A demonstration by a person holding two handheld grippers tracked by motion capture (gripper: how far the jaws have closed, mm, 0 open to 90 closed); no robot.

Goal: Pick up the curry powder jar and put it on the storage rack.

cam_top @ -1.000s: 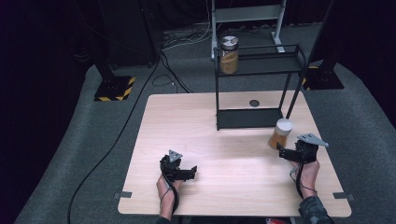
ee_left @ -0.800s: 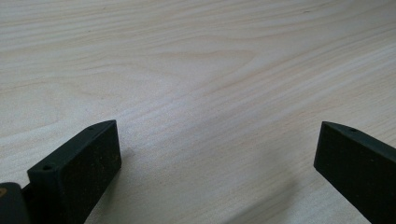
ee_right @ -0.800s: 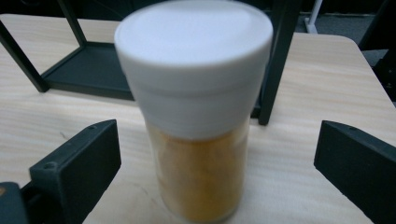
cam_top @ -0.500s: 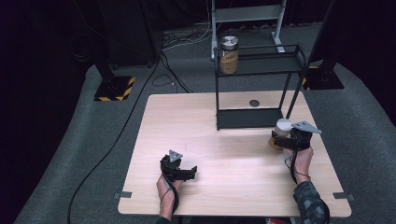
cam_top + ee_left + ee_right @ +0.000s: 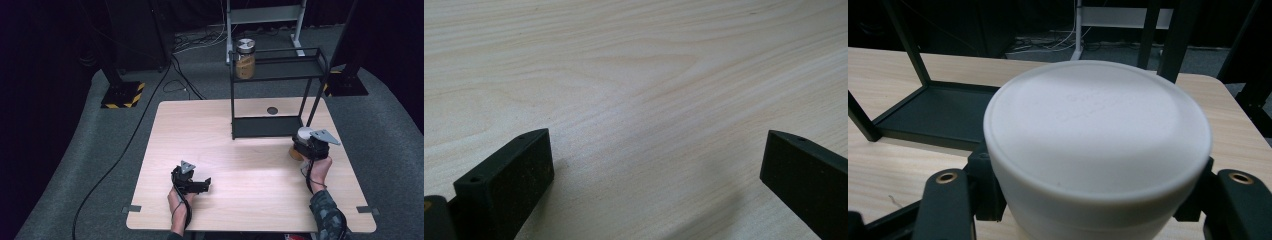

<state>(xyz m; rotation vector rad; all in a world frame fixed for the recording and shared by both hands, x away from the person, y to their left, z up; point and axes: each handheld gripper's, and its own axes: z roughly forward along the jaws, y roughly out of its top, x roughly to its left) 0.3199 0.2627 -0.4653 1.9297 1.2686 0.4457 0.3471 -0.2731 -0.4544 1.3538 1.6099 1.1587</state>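
White-lidded round jar [image 5: 1096, 150] stands on the pale wooden worktop [image 5: 240, 150] beside the black metal rack [image 5: 272, 100]; the right gripper [image 5: 305, 145] jaws have just closed on it. Lifting seems next. Left gripper [image 5: 654, 190] rests wide open, empty.

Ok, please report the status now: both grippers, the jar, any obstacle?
Right gripper shut on white-lidded jar. Left gripper open, on table. Black rack just behind jar.

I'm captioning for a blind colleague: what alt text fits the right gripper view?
A round white plastic jar lid sits close up between the right gripper's black jaws, which close on the jar. Behind stands a black metal shelf frame on a light wooden table.
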